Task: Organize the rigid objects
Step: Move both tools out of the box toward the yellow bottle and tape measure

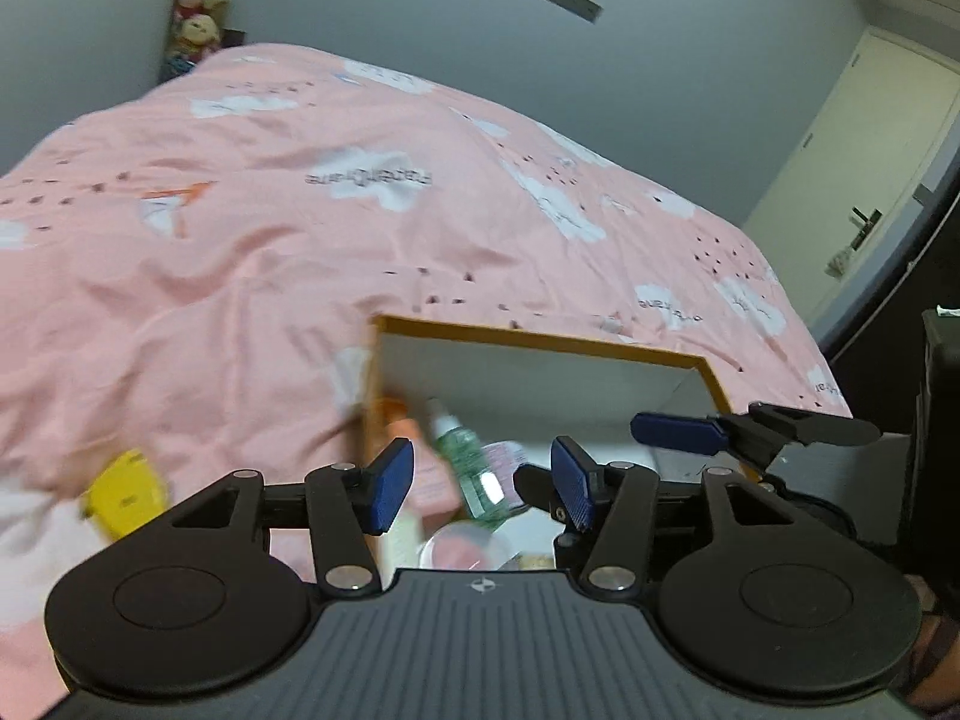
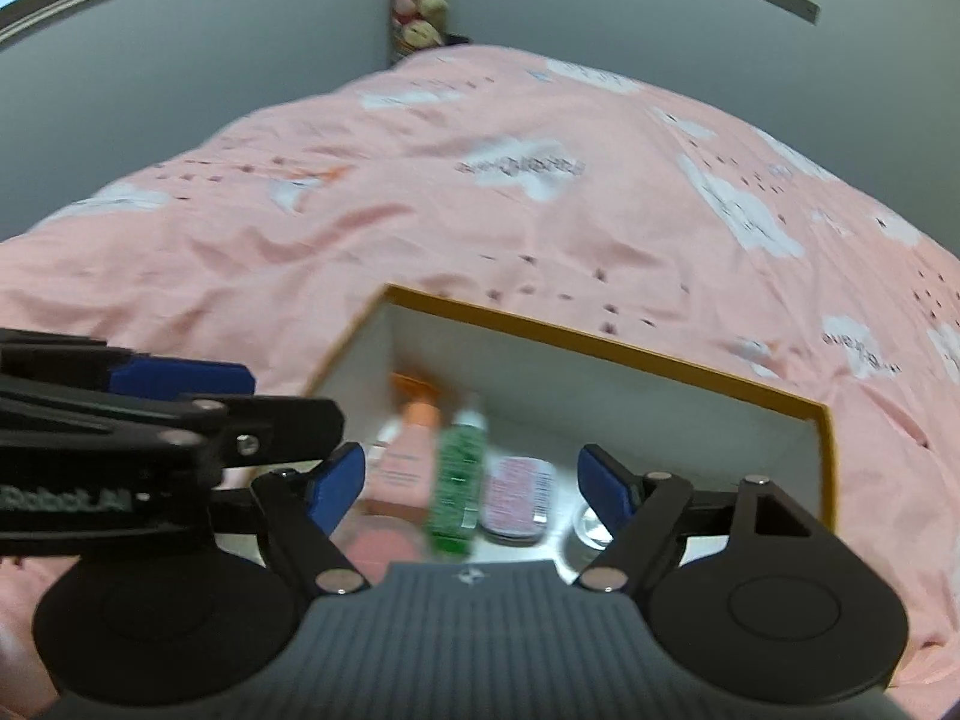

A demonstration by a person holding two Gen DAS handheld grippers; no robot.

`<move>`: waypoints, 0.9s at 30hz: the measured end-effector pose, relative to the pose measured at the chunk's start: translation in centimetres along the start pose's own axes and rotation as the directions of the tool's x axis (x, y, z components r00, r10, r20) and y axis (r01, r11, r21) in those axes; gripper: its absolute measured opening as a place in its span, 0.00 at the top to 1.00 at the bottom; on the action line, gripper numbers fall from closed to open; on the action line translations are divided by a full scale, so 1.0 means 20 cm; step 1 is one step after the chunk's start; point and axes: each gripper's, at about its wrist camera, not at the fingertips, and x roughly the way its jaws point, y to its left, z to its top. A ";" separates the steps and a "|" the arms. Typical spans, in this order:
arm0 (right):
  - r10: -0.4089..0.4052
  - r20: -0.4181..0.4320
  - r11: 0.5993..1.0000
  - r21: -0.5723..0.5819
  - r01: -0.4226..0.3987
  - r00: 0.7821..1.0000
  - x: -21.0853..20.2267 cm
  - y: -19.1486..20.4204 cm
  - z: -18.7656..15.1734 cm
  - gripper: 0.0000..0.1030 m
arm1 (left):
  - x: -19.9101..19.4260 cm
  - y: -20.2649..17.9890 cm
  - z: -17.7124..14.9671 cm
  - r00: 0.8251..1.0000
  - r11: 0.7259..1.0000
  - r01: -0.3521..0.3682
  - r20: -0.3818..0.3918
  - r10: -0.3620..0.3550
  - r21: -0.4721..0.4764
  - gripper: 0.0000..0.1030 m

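Note:
An open box with an orange rim (image 1: pixel 540 341) (image 2: pixel 600 343) and white walls sits on the pink bed. Inside it lie a green spray bottle (image 1: pixel 471 468) (image 2: pixel 459 480), a pink tube with an orange cap (image 1: pixel 420 468) (image 2: pixel 414 447), a pink patterned tin (image 2: pixel 519 498) and a round pink compact (image 1: pixel 462 546) (image 2: pixel 384 540). My left gripper (image 1: pixel 483 486) hovers open above the box with nothing between its blue pads. My right gripper (image 2: pixel 471 489) is open too, also above the box and empty. A yellow object (image 1: pixel 126 492) lies blurred on the bedcover left of the box.
The pink cloud-print bedcover (image 1: pixel 300 240) spreads wide beyond the box. One of the right gripper's fingers (image 1: pixel 678 433) crosses the box's right side; one of the left gripper's fingers (image 2: pixel 180 379) shows at the left. Stuffed toys (image 1: pixel 201 6) fill the far corner. A door (image 1: pixel 864 180) stands at right.

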 end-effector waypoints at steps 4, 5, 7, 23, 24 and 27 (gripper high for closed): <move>0.059 0.065 0.996 -0.067 -0.055 0.996 -0.05 0.17 -0.04 0.26 | -0.14 0.11 -0.08 0.998 0.998 -0.055 0.021 0.056 -0.027 0.40; 0.075 0.080 0.993 -0.097 -0.067 0.994 -0.06 0.23 -0.05 0.26 | -0.18 0.14 -0.10 0.997 0.997 -0.068 0.027 0.069 -0.036 0.40; 0.097 0.104 0.987 -0.139 -0.082 0.990 -0.07 0.31 -0.06 0.26 | -0.25 0.20 -0.14 0.996 0.994 -0.087 0.030 0.089 -0.063 0.40; 0.301 -0.023 0.911 -0.287 -0.295 0.953 0.06 0.82 -0.25 0.65 | -0.37 0.73 -0.40 0.985 0.925 -0.126 -0.158 0.073 -0.359 0.44; 0.304 -0.045 0.908 -0.287 -0.304 0.952 0.08 0.84 -0.26 0.70 | -0.37 0.73 -0.41 0.985 0.925 -0.127 -0.157 0.074 -0.357 0.46; 0.291 -0.092 0.908 -0.289 -0.305 0.952 0.14 0.88 -0.29 0.71 | -0.34 0.74 -0.42 0.980 0.930 -0.151 -0.177 0.095 -0.336 0.47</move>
